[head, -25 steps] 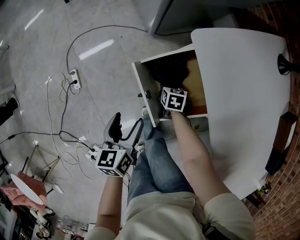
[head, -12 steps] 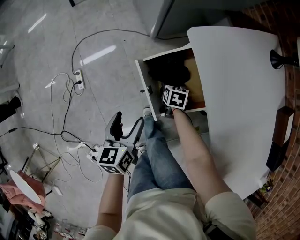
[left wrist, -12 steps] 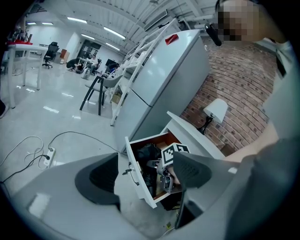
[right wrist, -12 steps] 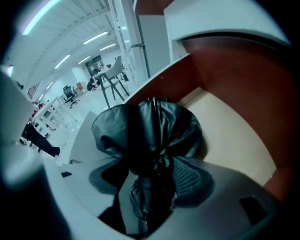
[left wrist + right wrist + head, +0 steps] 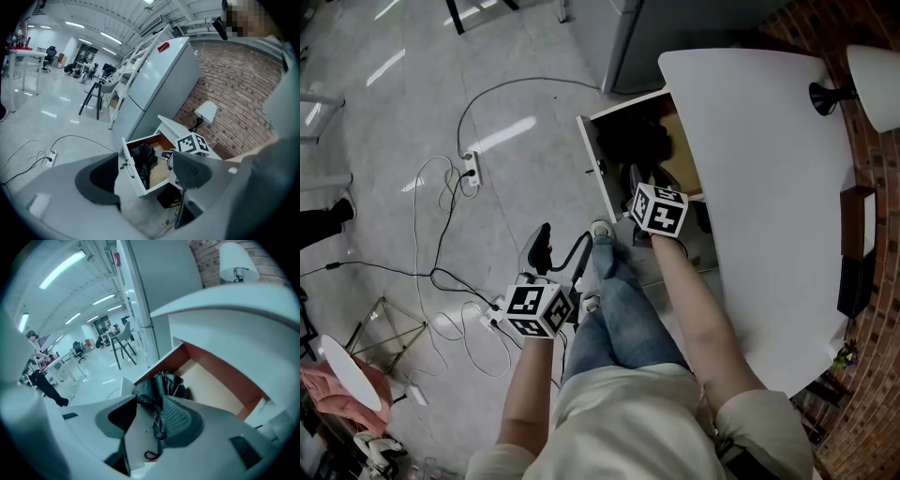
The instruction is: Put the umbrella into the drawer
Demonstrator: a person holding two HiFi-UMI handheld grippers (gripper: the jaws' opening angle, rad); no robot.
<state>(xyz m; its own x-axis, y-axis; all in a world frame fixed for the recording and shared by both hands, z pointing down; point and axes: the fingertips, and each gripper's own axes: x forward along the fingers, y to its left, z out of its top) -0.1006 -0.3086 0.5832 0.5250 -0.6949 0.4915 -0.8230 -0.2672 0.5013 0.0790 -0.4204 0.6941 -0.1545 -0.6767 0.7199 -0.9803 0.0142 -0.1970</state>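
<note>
- The left gripper [image 5: 145, 174] is held low beside the person's knees [image 5: 609, 281]. Its jaws are spread wide with nothing between them, and it is seen a little higher than a second ago.
- The right gripper [image 5: 150, 420] is now lifted back from the drawer [image 5: 589, 150]; a second ago its marker cube was hanging over the drawer's inside.
- Its jaws have just been closing partway and are left moderately apart, with nothing pinched.
- A dark strip is seen close along one pad; whether it touches cannot be told.
- The umbrella [image 5: 636, 141] is left bundled inside the drawer, black folds piled just behind the front panel, unmoved from the earlier frames.
- The drawer is kept pulled out from under the white table [image 5: 769, 187], as before.
- Further off, the lamp [image 5: 874, 75] on the table's corner is now shown with its shade; only the base was seen earlier.
</note>
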